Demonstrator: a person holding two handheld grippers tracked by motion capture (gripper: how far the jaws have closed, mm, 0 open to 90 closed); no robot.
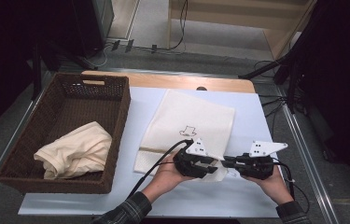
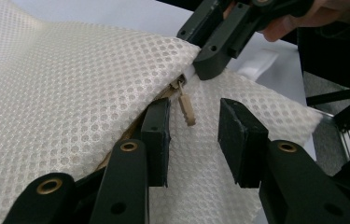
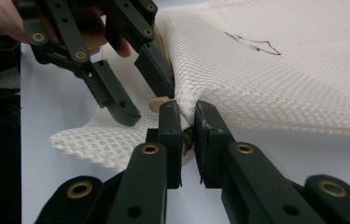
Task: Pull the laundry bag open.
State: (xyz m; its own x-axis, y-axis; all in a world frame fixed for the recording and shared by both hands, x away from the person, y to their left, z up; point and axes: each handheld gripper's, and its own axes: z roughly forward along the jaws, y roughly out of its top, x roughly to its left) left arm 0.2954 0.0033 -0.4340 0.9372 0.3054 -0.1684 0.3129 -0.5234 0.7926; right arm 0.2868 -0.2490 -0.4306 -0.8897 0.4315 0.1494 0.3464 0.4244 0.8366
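- While the bag (image 2: 70, 93) lies on the surface (image 1: 256, 196), its corner is kept pinched by the right gripper (image 3: 189, 116).
- With the left gripper (image 2: 193, 135) spread around it, the zipper pull (image 2: 186, 108) should be centred before the pinch.
- Beyond, the basket (image 1: 116, 107) holds a cloth (image 1: 77, 149).

Grey floor (image 1: 163, 60) with cables (image 1: 182, 28), pale wooden furniture (image 1: 256, 18) behind
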